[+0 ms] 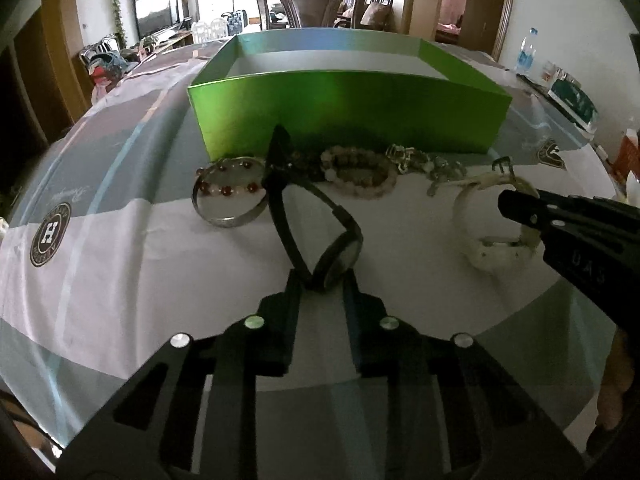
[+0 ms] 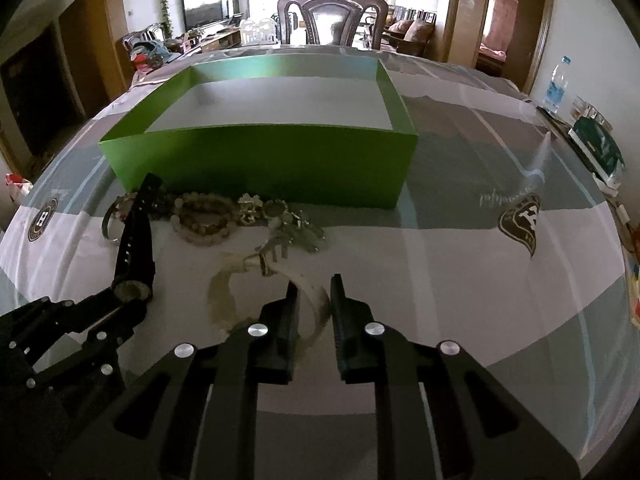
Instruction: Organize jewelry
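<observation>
A green open box (image 1: 348,112) (image 2: 260,160) stands on the table. Jewelry lies in a row before it: a silver bangle with red beads (image 1: 230,194), beaded bracelets (image 1: 360,174) (image 2: 204,218), and a gold and silver chain pile (image 1: 424,164) (image 2: 280,216). My left gripper (image 1: 320,284) is shut on a black watch (image 1: 336,252) (image 2: 134,248), whose strap rises toward the box. My right gripper (image 2: 314,286) (image 1: 508,204) has its jaws around the strap of a white watch (image 2: 256,280) (image 1: 496,248) with a small gap on each side.
The table (image 2: 460,280) has a striped grey and white cloth with logo prints. A dark wooden chair (image 2: 332,16) stands behind the box. A water bottle (image 2: 558,84) and a dark green box (image 2: 596,144) sit at the right edge.
</observation>
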Available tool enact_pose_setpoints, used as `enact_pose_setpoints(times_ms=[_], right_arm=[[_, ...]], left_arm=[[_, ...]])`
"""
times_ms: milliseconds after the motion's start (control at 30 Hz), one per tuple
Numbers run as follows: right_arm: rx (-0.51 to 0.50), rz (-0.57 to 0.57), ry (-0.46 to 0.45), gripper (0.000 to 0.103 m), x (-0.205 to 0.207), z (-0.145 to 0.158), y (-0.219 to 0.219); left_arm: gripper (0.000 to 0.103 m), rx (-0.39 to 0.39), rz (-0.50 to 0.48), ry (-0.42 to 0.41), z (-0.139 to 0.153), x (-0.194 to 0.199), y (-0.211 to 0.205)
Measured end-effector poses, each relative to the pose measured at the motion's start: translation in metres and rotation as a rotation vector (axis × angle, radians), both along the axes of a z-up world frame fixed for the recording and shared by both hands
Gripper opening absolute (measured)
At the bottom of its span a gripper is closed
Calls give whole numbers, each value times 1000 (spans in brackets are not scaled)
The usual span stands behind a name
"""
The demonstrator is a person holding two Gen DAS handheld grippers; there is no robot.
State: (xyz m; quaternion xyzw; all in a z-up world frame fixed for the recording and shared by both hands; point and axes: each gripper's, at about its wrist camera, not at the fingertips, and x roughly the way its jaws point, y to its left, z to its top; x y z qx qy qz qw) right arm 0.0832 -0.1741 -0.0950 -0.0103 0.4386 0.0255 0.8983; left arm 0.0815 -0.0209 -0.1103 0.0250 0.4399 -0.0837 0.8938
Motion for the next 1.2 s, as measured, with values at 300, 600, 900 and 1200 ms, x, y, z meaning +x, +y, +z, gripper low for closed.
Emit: enact_pose_setpoints(times_ms=[300, 600, 900, 1200], right_arm=[[19, -7, 16, 15, -4, -5, -1], [27, -14, 10, 14, -8, -2, -3], [39, -24, 24, 14, -8, -10, -7], [53, -37, 23, 14, -10, -7, -10]], left_arm=[[11, -6, 9, -18, 5, -10, 10], [5, -6, 14, -65, 21, -21, 13], [23, 4, 0, -35, 13, -18, 6], [37, -22, 45, -13, 5, -15, 32]])
